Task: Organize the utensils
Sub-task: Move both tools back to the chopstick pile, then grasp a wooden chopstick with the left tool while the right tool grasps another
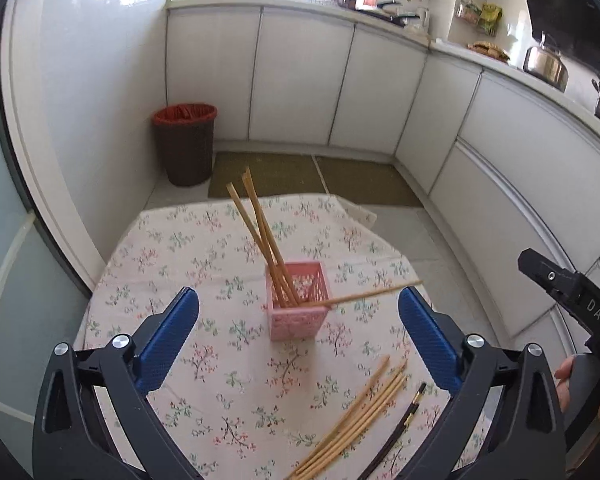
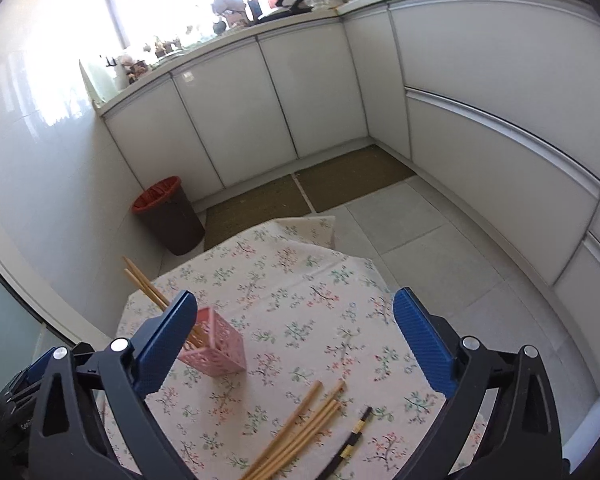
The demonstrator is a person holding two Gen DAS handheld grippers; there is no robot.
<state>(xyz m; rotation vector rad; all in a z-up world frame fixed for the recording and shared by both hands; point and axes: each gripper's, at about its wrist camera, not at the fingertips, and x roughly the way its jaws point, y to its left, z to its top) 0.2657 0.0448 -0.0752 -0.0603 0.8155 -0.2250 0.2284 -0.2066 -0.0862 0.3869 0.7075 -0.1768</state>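
A pink lattice holder [image 1: 298, 306] stands on the floral tablecloth [image 1: 204, 264]. Several bamboo chopsticks [image 1: 260, 236] lean in it, and one [image 1: 364, 293] lies across its rim, pointing right. Several loose bamboo chopsticks [image 1: 356, 420] and a black chopstick [image 1: 400, 432] lie at the near right. My left gripper [image 1: 298, 334] is open and empty, just before the holder. My right gripper [image 2: 294, 340] is open and empty above the table; the holder [image 2: 216, 350] sits by its left finger, the loose chopsticks [image 2: 300, 428] and the black one [image 2: 348, 444] below it.
A brown bin with a red liner [image 1: 184, 142] stands on the floor beyond the table. White cabinets [image 1: 300, 80] run along the back and right, with pots [image 1: 546, 62] on the counter. Green mats [image 1: 312, 178] lie on the floor. The right gripper's body [image 1: 572, 300] shows at the left view's right edge.
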